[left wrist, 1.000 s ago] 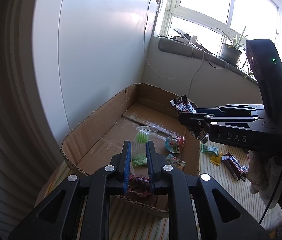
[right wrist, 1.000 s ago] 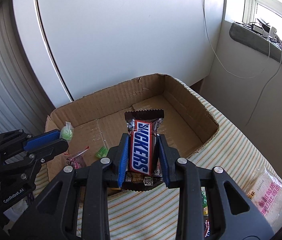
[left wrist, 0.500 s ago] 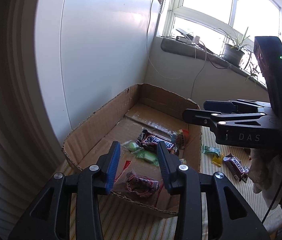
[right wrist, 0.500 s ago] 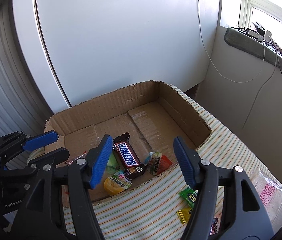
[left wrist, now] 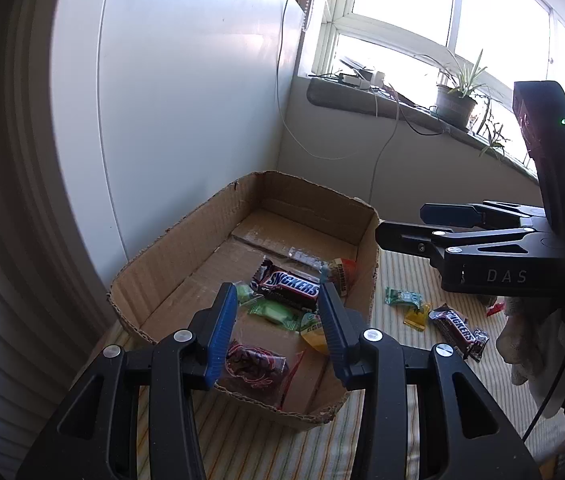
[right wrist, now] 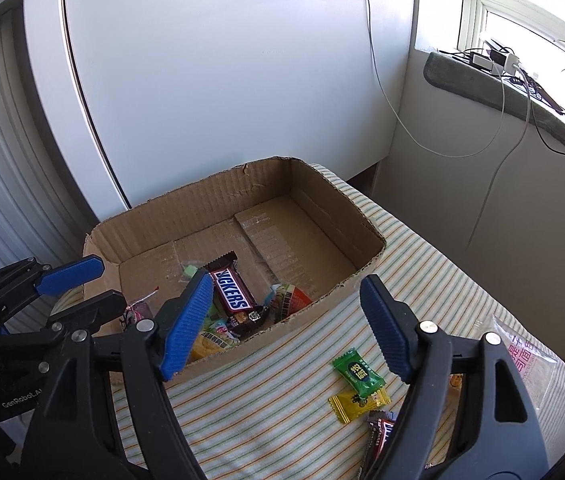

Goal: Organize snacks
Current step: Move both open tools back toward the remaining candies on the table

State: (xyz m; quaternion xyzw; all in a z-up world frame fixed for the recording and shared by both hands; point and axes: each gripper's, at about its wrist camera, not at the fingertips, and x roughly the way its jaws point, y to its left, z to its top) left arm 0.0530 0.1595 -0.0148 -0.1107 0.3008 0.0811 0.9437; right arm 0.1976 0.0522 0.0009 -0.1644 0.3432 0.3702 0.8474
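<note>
1. The room: a white wall panel behind, a bright window with a potted plant (left wrist: 456, 100) on its sill at the far right, and a desk under a striped cloth (right wrist: 282, 392) that carries an open cardboard box (left wrist: 170, 256).

2. Left wrist view: the left claw (left wrist: 278, 328) hangs over the near end of the box, its blue jaws apart after just opening, with nothing clamped between them. Beyond the tips, on the box floor, lies a Snickers bar (left wrist: 288, 290), with green candies (left wrist: 272, 312) nearer and an orange-red packet (left wrist: 340, 276) to its right. A dark red packet (left wrist: 254, 362) lies low between the jaws, by the near wall. On the cloth right of the box lie a green candy (left wrist: 402, 297), a yellow candy (left wrist: 416, 314) and a second Snickers bar (left wrist: 454, 330). The right claw (left wrist: 402, 224) reaches in from the right above them, beside the box's right wall.

3. Right wrist view: the right claw (right wrist: 286, 320) stands wide apart, just opened and empty, straddling the near wall of the box. The Snickers bar (right wrist: 234, 296) lies inside the box just past its left jaw. On the cloth near its right jaw lie the green candy (right wrist: 356, 374) and yellow candy (right wrist: 356, 402). The left claw (right wrist: 82, 280) shows at the far left, over the box's left end.
</note>
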